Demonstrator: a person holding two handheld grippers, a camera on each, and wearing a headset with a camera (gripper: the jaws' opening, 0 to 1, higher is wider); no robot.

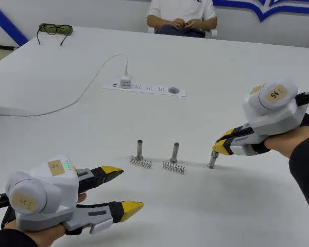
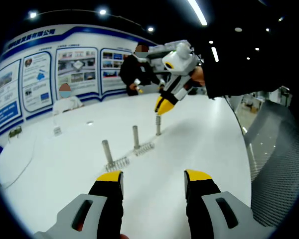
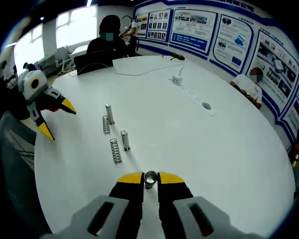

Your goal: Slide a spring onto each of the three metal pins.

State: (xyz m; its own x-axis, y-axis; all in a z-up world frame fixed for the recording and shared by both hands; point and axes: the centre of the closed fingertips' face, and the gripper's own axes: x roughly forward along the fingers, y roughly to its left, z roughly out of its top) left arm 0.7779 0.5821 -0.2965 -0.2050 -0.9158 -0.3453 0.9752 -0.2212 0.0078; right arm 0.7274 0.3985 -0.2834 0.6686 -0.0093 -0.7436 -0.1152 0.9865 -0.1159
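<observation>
White worktop (image 1: pixel 237 62), person (image 1: pixel 181 13) seated at the far edge. Left claw (image 1: pixel 130 188) hovers near the front edge, released, jaws wide apart, nothing between them, well apart from the pins. Right claw (image 1: pixel 218 149) comes in from the right, clenched on the top of the right pin (image 1: pixel 212 160); that pin leans slightly. Can't tell if a spring is on it. Power strip (image 1: pixel 144 88) mid-worktop with a white plug, cable (image 1: pixel 82 92) running off left. Dark glasses (image 1: pixel 54 29) at the far left corner. Left pin (image 1: pixel 139 149) and middle pin (image 1: pixel 174 152) upright, bare. Left spring (image 1: pixel 140 162) lies flat just in front of the left pin's base, middle spring (image 1: pixel 173 166) likewise at the middle pin.
</observation>
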